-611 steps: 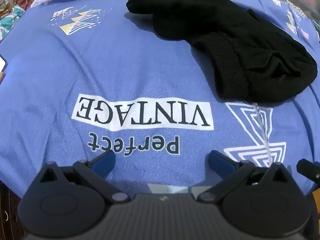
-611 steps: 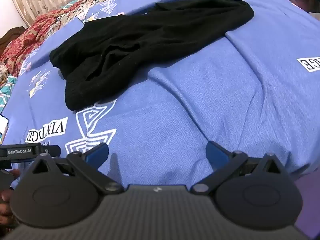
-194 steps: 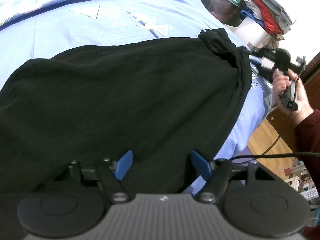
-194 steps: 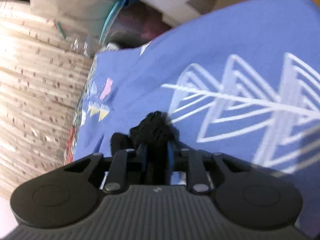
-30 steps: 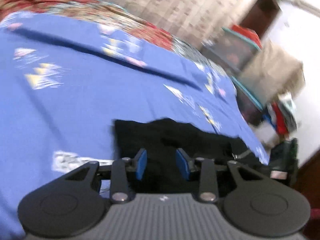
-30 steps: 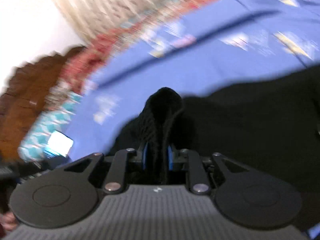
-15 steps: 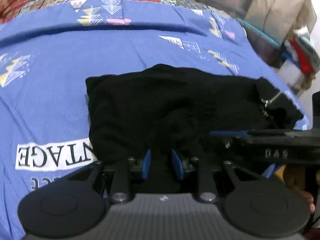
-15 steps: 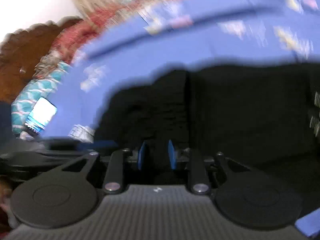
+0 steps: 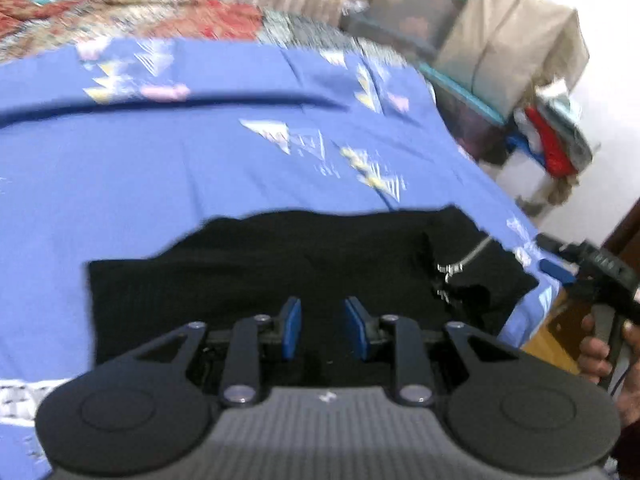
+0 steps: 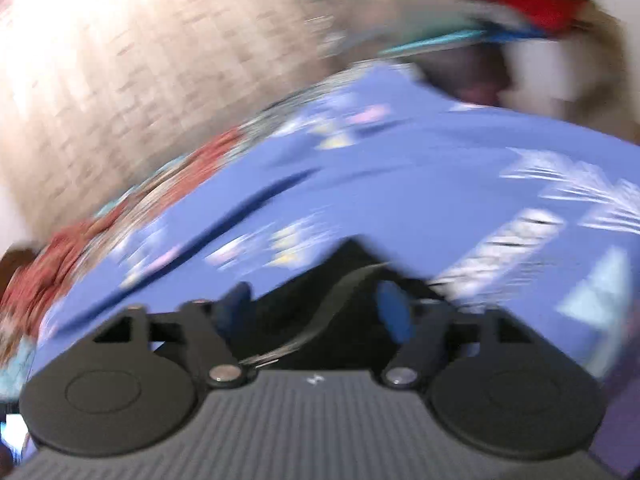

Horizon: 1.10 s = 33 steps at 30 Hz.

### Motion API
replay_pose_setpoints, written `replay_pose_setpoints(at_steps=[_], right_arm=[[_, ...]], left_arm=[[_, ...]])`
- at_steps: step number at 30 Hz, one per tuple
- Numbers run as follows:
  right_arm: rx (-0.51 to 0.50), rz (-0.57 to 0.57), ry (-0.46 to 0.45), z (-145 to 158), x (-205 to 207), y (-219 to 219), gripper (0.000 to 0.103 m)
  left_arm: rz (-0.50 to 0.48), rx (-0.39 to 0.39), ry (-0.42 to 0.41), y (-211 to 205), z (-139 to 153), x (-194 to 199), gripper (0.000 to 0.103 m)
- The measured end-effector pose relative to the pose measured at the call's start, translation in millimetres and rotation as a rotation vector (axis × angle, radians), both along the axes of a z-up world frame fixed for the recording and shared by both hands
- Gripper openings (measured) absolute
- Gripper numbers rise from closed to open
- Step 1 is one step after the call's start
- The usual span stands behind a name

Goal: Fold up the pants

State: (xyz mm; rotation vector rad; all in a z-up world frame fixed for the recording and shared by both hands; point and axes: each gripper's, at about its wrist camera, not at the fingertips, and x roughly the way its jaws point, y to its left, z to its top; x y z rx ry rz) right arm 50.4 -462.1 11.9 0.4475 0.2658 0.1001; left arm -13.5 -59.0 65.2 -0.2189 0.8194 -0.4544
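Note:
The black pants lie folded into a wide block on the blue bedsheet, their grey drawstring at the right end. My left gripper sits at the near edge, its blue pads close together with black cloth filling the gap. My right gripper is blurred and its jaws are opening. A corner of the pants and the grey drawstring lie loose between the wide-apart pads. In the left wrist view that right gripper hangs off the pants' right end, held by a hand.
A red patterned quilt borders the far side of the bed. Teal-lidded storage boxes and a heap of clothes stand beyond the right corner. The bed's right edge drops to a wooden floor.
My right gripper has let go of the pants fold it pinched and swung off to the pants' right end. The left gripper has shifted along the near edge, pads still close together.

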Motion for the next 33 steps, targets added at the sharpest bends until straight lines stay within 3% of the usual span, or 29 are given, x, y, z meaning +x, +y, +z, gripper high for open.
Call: replay_pose_setpoints(at_steps=[3,6,8,10,11,13,14,16,18,21,24,26,27,28,29,30,32,33], right_arm=[[0.066,-0.041,0.05,-16,11,-31,0.081],[0.103,-0.031,0.097,-30,27,-32,0.083],[0.119,-0.004,0.121,-34,35,-16,0.082],[0.119,0.044,0.153,-36,34,-5,0.059],[0.099,0.041,0.179,-35,37,-1,0.032],[0.109,0.074,0.177,-26,29,6,0.022],[0.123,0.105,0.145,-21,22,9,0.021],[0.054,0.15,0.086,-7,9,27,0.02],[-0.074,0.182,0.028,6,-5,54,0.02],[-0.239,0.225,-0.029,14,-20,93,0.02],[-0.367,0.261,-0.061,11,-28,124,0.02],[-0.423,0.29,-0.079,10,-34,139,0.02],[-0.439,0.3,-0.088,8,-35,143,0.02],[-0.447,0.309,-0.096,6,-38,147,0.02],[-0.448,0.325,-0.107,6,-42,151,0.02],[-0.447,0.343,-0.115,5,-47,152,0.02],[-0.47,0.36,-0.116,1,-52,155,0.027],[-0.477,0.362,-0.114,-1,-52,154,0.037]], left_arm=[[-0.011,0.075,0.09,-22,-30,20,0.019],[-0.009,0.192,0.058,-34,-42,22,0.009],[0.01,0.181,0.098,-31,-38,25,0.009],[0.034,0.147,0.147,-26,-28,28,0.009],[0.04,0.116,0.161,-22,-21,28,0.01],[0.044,0.008,0.154,-11,1,27,0.013],[0.043,-0.042,0.143,-8,10,27,0.019],[0.03,-0.111,0.118,-11,30,32,0.032],[-0.011,-0.149,0.102,-26,49,40,0.066],[-0.094,-0.14,0.088,-64,66,53,0.099],[-0.182,-0.087,0.082,-107,71,65,0.102],[-0.192,-0.062,0.107,-126,68,73,0.103],[-0.192,-0.046,0.132,-134,63,77,0.101],[-0.186,-0.017,0.159,-140,55,83,0.092],[-0.168,0.028,0.195,-145,46,86,0.052],[-0.149,0.062,0.214,-145,40,85,0.029],[-0.13,0.053,0.236,-133,30,84,0.02],[-0.119,0.029,0.24,-126,28,83,0.019]])
